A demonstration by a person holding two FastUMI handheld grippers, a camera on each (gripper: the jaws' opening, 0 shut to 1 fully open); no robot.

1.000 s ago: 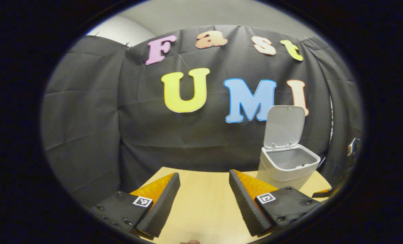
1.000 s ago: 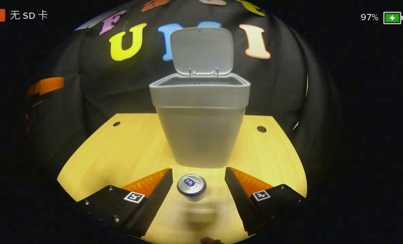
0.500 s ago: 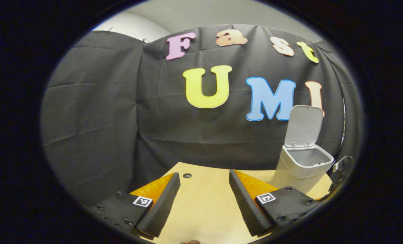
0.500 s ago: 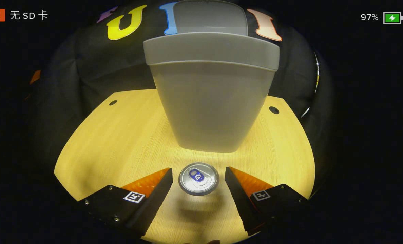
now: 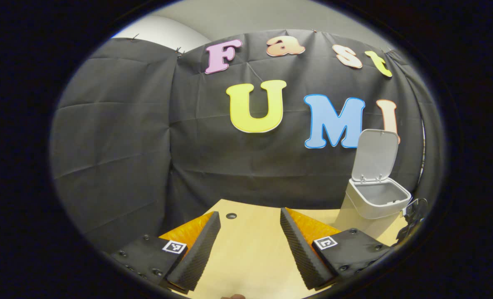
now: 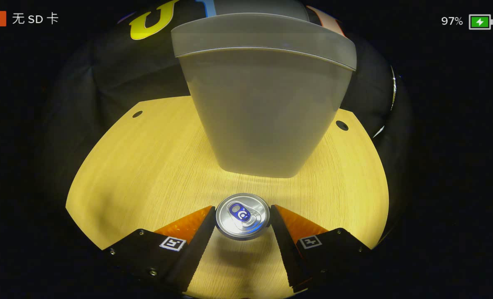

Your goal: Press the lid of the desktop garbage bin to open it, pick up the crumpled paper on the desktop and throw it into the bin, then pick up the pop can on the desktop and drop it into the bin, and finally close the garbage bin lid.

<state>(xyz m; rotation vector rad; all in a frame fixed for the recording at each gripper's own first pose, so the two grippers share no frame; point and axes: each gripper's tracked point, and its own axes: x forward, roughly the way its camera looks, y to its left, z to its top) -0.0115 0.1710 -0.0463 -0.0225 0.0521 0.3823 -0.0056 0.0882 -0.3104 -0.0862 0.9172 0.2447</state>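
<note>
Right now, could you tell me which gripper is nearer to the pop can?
Right. The right gripper has its jaws on either side of the pop can, touching it. The left gripper hovers open over bare table, away from the bin.

Recording booth: black cloth wall, small wooden desktop, pale room wall above.
</note>
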